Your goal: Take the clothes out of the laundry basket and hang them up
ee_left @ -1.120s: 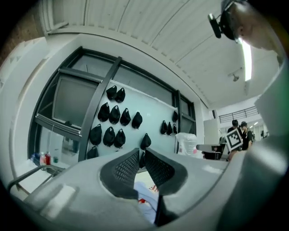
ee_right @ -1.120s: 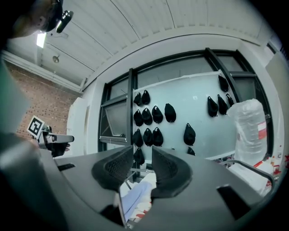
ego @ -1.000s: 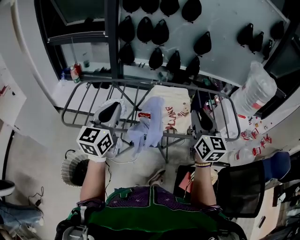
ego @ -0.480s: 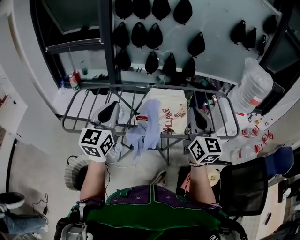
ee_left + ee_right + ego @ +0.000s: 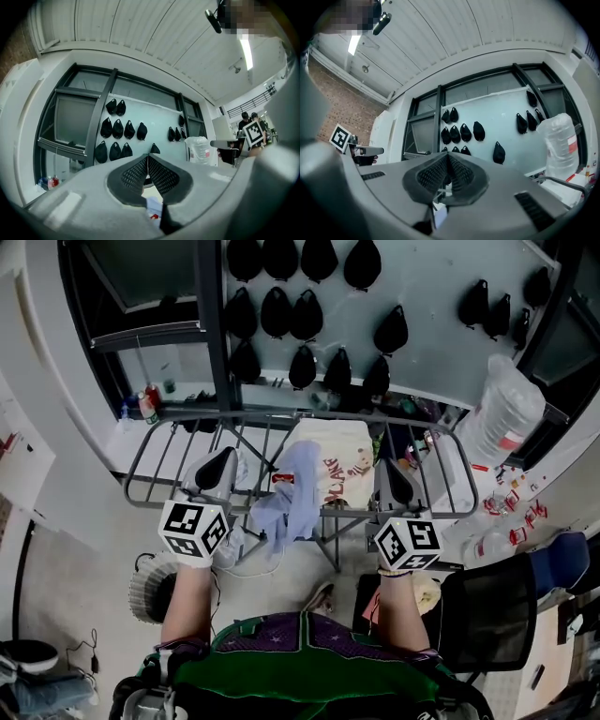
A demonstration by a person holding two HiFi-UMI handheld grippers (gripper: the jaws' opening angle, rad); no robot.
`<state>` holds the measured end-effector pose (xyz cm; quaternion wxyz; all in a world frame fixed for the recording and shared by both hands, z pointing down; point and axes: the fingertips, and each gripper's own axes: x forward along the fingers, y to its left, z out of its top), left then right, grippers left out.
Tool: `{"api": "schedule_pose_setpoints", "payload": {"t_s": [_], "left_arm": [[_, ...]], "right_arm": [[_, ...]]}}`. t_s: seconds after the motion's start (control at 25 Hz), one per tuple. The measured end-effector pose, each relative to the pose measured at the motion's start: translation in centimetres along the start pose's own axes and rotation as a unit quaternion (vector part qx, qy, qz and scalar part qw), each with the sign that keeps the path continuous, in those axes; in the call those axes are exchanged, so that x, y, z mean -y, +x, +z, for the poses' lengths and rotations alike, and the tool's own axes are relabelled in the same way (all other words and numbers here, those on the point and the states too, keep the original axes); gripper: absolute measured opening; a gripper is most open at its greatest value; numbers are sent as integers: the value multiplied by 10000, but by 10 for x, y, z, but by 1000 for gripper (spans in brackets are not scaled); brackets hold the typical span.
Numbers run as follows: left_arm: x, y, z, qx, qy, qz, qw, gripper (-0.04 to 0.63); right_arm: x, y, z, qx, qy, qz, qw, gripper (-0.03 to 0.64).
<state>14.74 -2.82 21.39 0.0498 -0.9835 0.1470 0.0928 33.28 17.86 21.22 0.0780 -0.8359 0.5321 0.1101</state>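
Observation:
A grey wire drying rack point(image 5: 150, 451) stands in front of me. A cream printed shirt point(image 5: 349, 457) lies over its middle bars. Beside it on the left hangs a pale blue garment point(image 5: 291, 501), also visible low in the left gripper view as pale blue cloth point(image 5: 153, 205). My left gripper point(image 5: 217, 467) hovers over the rack just left of the blue garment, and its pads point(image 5: 136, 174) meet with nothing visible between them. My right gripper point(image 5: 394, 482) is over the rack's right part, beside the shirt, shut and empty point(image 5: 447, 169). A round white laundry basket point(image 5: 145, 585) shows partly under my left arm.
Dark caps point(image 5: 305, 315) hang on the pale wall panel behind the rack. A large clear plastic bag point(image 5: 506, 418) sits at the right and a black chair point(image 5: 487, 615) at the lower right. Bottles point(image 5: 145, 404) stand on the sill at the left.
The right gripper's jaws have gone from open to shut, and it has drawn back a little toward me. The left gripper has stayed nearly in place beside the blue garment.

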Motion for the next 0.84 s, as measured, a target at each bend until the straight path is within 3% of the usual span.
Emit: {"api": "schedule_pose_setpoints", "payload": {"t_s": [0.84], "left_arm": [[-11,-15,-8,-22,-116,210,9997,20]], "right_arm": [[-4,4,-4,-139,-13,17,9999,-2]]}}
